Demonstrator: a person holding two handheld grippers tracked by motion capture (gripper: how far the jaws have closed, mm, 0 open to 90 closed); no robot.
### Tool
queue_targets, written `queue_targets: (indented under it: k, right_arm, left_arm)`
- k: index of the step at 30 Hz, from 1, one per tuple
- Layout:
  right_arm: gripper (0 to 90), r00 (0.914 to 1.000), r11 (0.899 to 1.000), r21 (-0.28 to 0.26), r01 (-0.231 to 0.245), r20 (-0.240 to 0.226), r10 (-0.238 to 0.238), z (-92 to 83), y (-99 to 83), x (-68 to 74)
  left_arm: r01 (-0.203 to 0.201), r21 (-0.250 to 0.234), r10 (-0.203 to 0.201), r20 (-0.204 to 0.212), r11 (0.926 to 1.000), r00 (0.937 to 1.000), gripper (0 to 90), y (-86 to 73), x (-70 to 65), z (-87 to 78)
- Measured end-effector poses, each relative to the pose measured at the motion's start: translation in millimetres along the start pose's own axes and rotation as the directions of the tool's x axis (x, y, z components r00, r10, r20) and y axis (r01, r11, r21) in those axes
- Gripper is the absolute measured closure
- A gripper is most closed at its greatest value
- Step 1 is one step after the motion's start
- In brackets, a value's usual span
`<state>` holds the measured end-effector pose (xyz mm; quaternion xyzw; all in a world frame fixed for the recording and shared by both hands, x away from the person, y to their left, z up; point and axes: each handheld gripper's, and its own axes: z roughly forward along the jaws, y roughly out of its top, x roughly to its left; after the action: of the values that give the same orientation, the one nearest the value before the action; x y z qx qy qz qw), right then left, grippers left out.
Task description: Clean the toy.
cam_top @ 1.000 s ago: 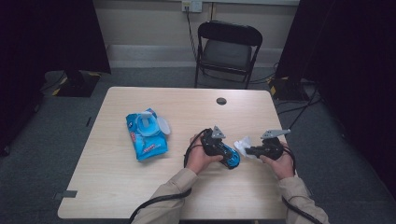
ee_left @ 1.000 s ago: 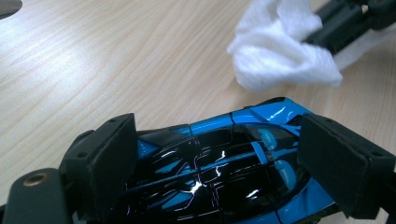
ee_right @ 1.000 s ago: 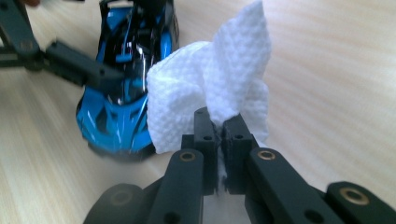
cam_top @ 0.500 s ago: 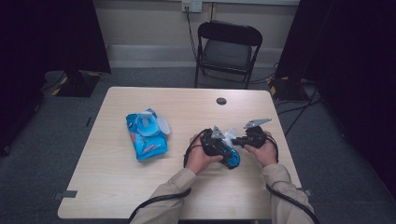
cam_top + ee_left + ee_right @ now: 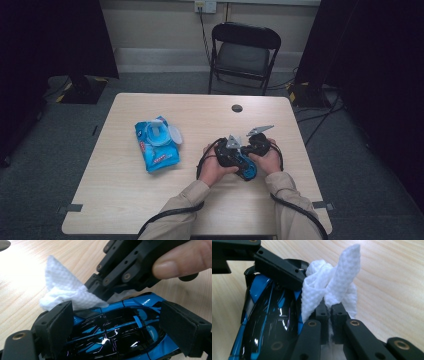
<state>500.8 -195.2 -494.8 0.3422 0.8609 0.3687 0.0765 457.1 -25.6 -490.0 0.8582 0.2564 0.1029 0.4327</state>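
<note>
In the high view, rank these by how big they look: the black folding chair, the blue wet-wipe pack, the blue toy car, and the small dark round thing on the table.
1. Black folding chair, though it stands farther from the camera.
2. Blue plastic wet-wipe pack.
3. Glossy blue and black toy car, partly hidden by hands and claws.
4. Small dark round thing on the table.

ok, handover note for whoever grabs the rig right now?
Left gripper: shut on the toy car, fingers on both its sides, held just above the table near the person's edge.
Right gripper: shut on a bunched white wipe, the wipe against the car's end.
Wipes pack: on the table left of the hands, lid open.
Done: wipe pulled, car picked up, wipe brought to the car.
Left: wipe down the car's body, then probably set the car down, drop the wipe and close the pack.
</note>
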Motion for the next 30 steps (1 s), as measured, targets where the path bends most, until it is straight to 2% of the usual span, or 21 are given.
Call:
queue_targets:
  k: [3,13,18,30]
  right_arm:
    - [86.6,0.9997,1.000,0.011,0.017,0.017,-0.017,2.2,3.4,2.1]
    - [86.9,0.9983,1.000,0.016,0.027,0.051,-0.028,7.9,9.6,6.8]
    - [87.0,0.9982,0.999,0.015,0.043,0.041,-0.043,5.9,7.4,5.4]
    - [86.9,0.9990,0.999,0.003,0.039,0.021,-0.039,-1.9,-2.0,2.7]
  left_arm:
    - [0.004,-0.001,-0.004,-0.001,1.0000,1.0000,12.2,-0.4,-0.2,-0.1]
    - [-0.001,0.005,0.001,-0.006,1.0000,1.0000,12.2,0.5,-0.4,0.2]
    - [0.010,0.005,-0.010,-0.009,0.9999,0.9999,13.2,0.5,0.0,-0.3]
    - [0.020,-0.006,-0.021,-0.013,0.9998,0.9997,15.0,0.1,0.9,-0.4]
